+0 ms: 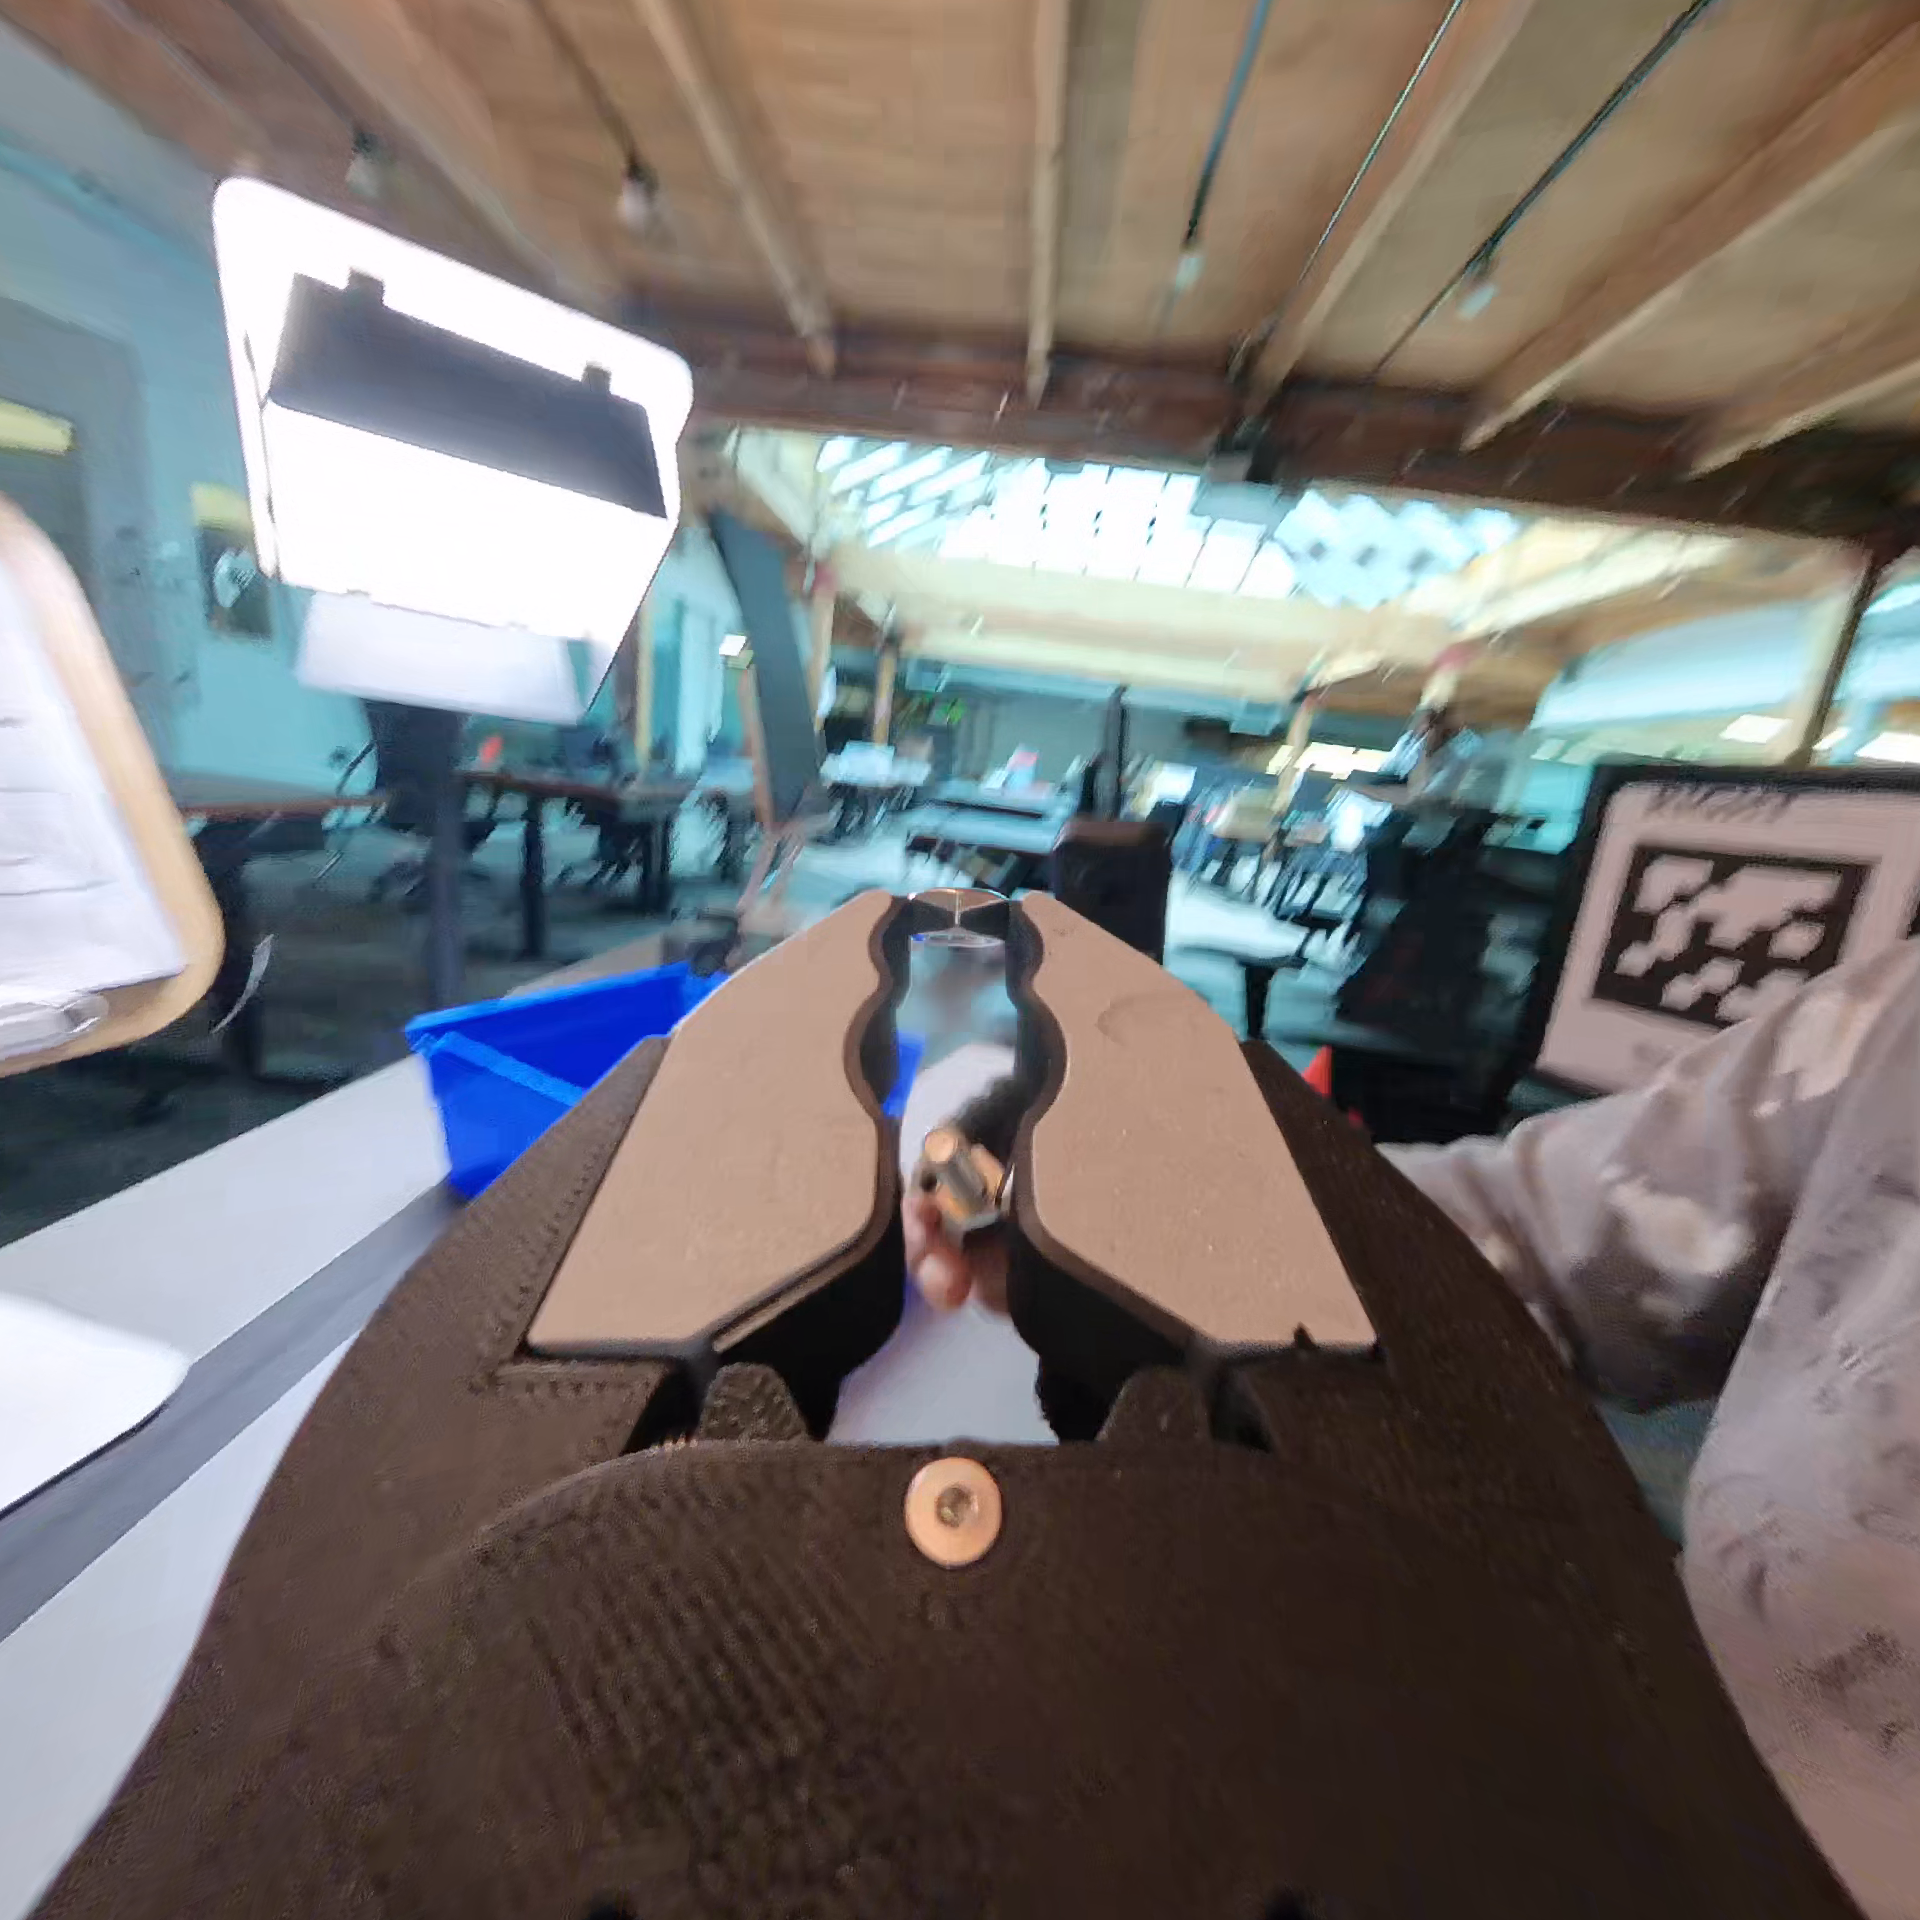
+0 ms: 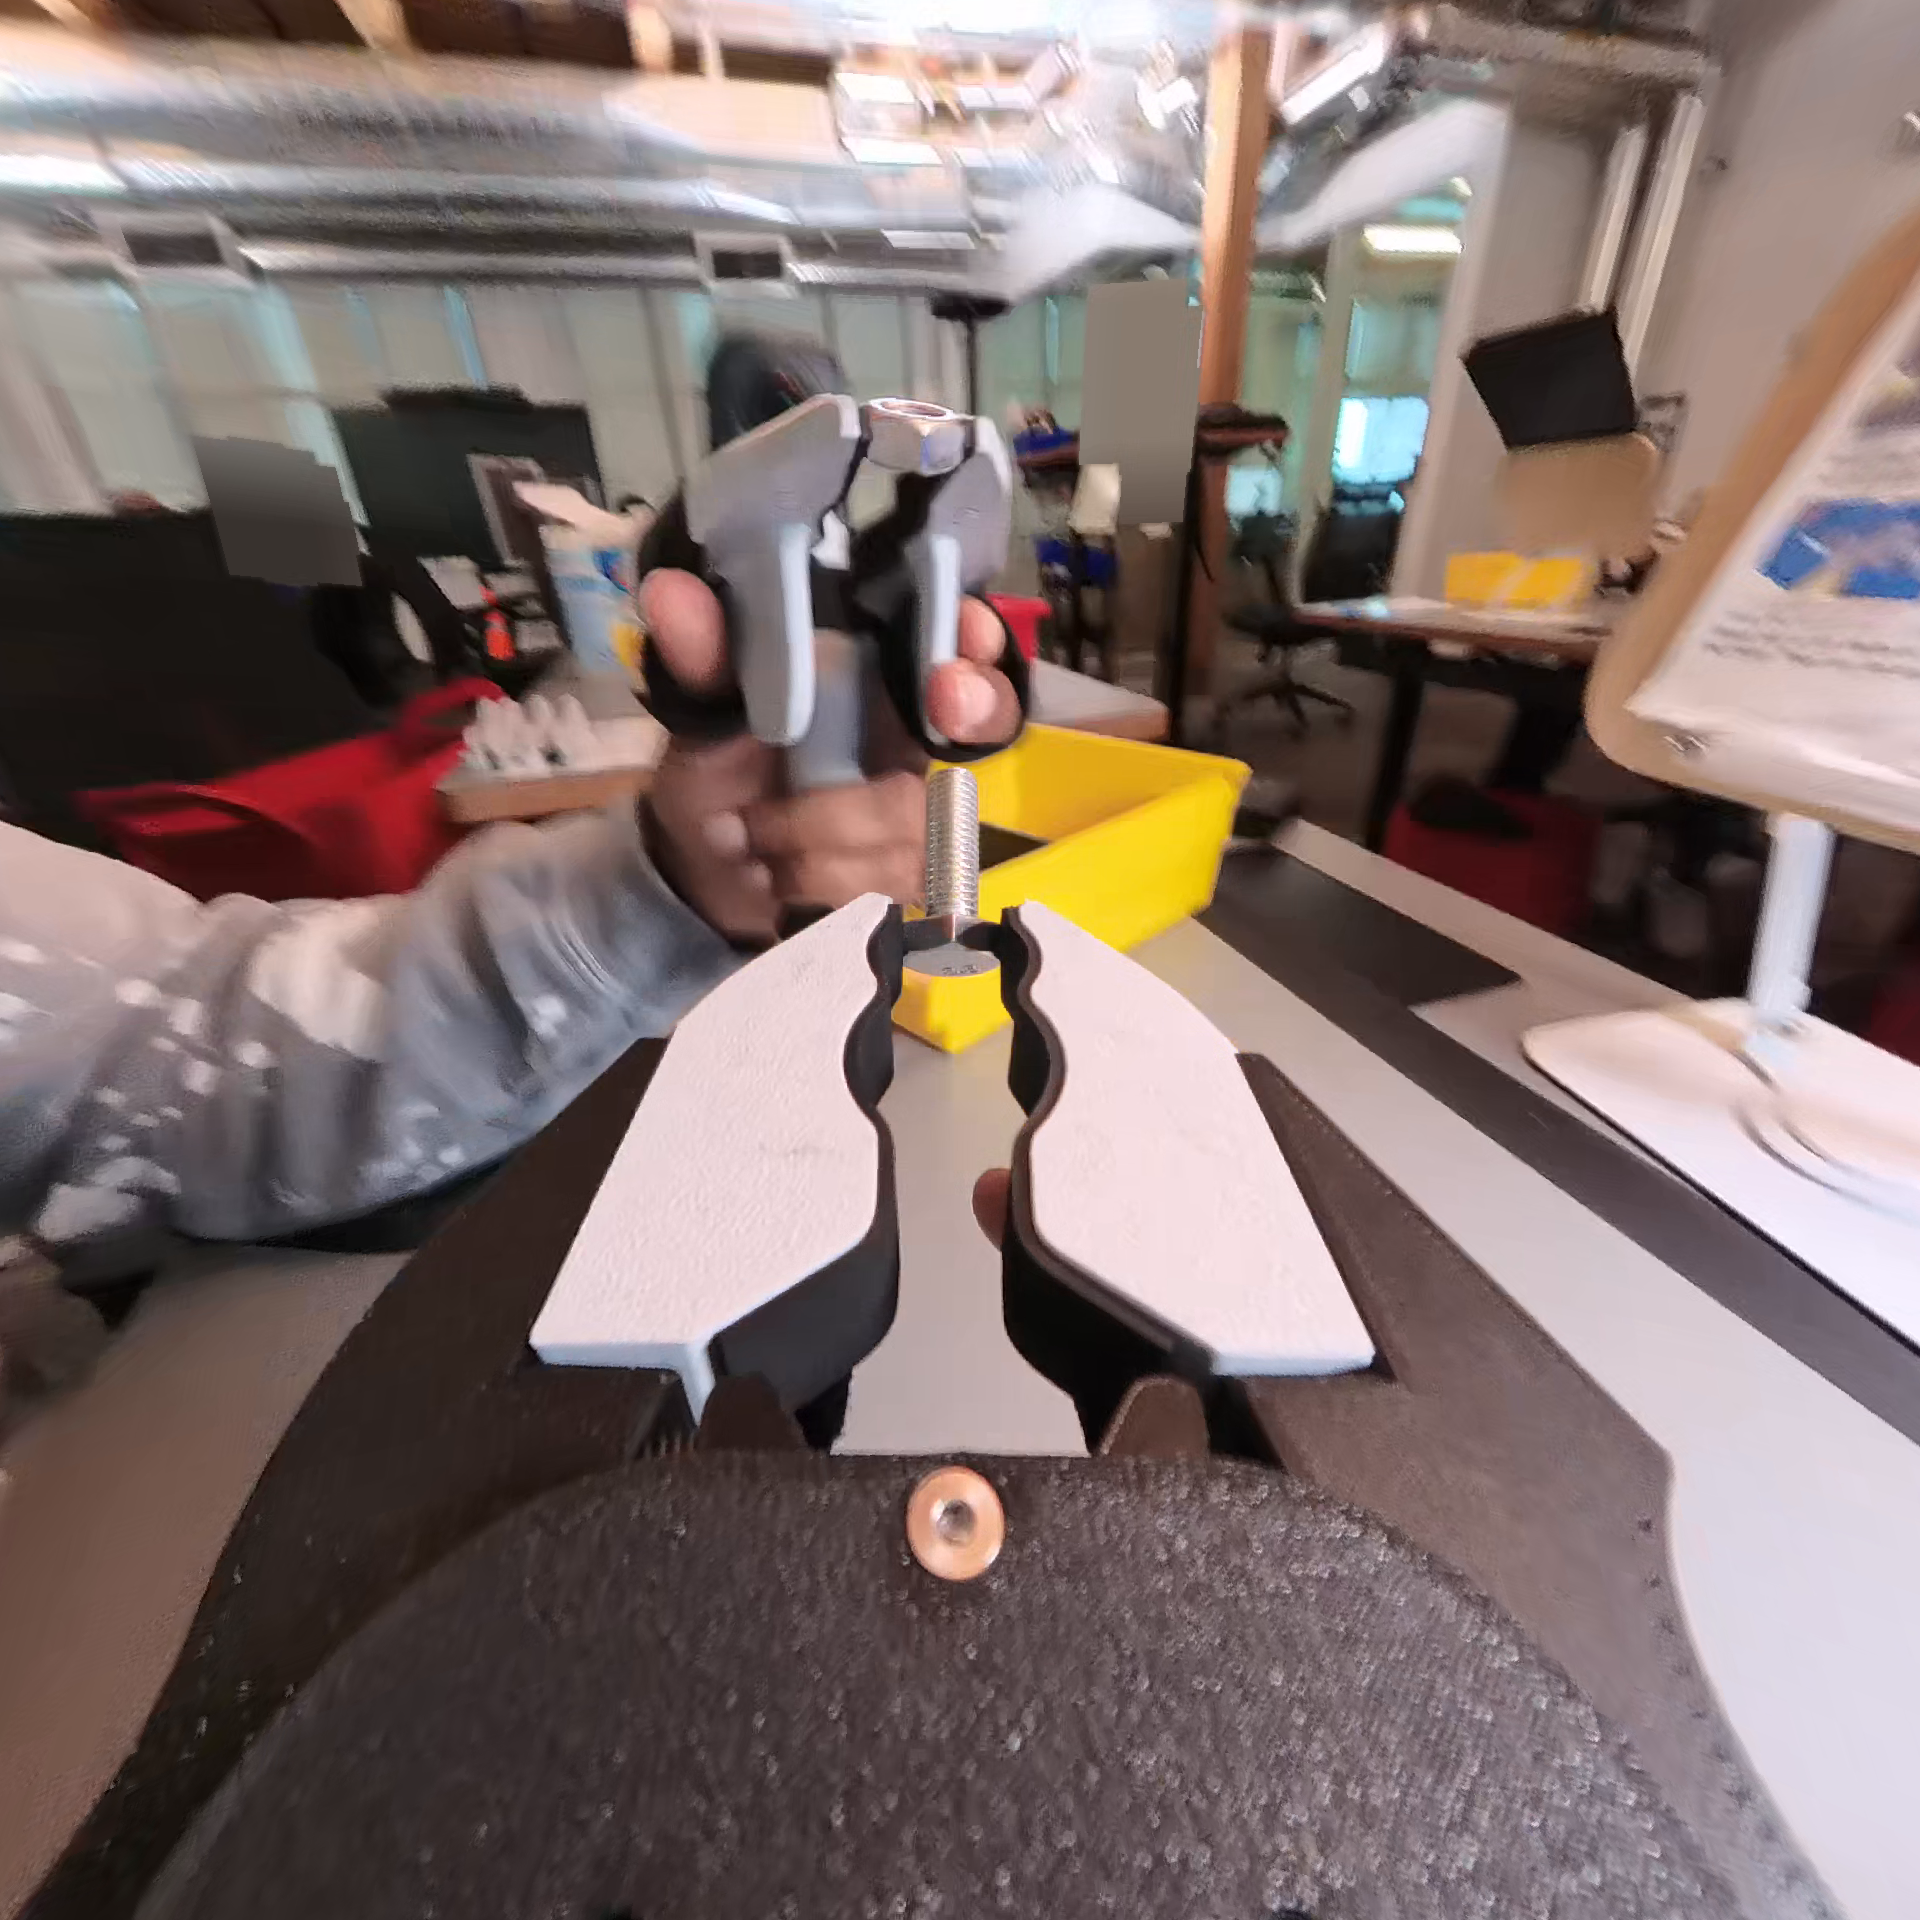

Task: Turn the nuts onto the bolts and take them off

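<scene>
Nut point(image 1: 954, 918) is being clamped by the left gripper point(image 1: 956, 925) above the bolt point(image 2: 948, 862), upright in the right gripper point(image 2: 948, 951) by its head; axes should be aligned before turning.

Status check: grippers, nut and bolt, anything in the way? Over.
Left gripper shut on nut. Right gripper shut on bolt head, shank upright. Nut above bolt tip, apart, not started. Gap between them clear; yellow bin behind.
</scene>
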Available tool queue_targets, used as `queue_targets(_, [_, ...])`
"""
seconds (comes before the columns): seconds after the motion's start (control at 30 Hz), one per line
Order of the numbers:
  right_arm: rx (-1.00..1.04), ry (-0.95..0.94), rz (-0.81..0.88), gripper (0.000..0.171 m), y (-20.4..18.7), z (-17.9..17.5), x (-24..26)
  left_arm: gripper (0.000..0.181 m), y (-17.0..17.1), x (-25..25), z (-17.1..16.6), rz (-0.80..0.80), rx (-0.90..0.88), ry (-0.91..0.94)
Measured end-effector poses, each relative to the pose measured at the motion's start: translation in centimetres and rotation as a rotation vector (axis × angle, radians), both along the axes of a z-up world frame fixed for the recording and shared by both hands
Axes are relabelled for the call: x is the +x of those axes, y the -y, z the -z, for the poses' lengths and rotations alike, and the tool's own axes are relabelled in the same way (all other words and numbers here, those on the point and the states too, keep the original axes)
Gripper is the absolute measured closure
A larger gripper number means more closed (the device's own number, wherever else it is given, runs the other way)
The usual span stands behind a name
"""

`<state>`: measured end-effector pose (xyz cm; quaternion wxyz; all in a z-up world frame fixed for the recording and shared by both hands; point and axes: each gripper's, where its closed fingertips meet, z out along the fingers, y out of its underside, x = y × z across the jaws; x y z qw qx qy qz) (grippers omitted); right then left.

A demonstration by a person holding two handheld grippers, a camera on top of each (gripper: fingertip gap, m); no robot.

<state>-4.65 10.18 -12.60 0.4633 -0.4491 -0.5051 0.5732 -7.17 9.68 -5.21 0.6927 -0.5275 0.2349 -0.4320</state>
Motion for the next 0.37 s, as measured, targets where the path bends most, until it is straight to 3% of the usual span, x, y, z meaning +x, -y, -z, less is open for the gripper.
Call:
queue_targets(0.2, [-0.056,-0.067,0.012,0.154,-1.9,-0.3,0.9,0.163,-1.8,0.6,6.0,-0.034,-0.241,-0.341])
queue_targets(0.37, [-0.087,-0.109,0.048,0.154,-3.2,-0.8,1.8,0.163,-1.3,2.2,15.8,0.111,-0.56,-0.687])
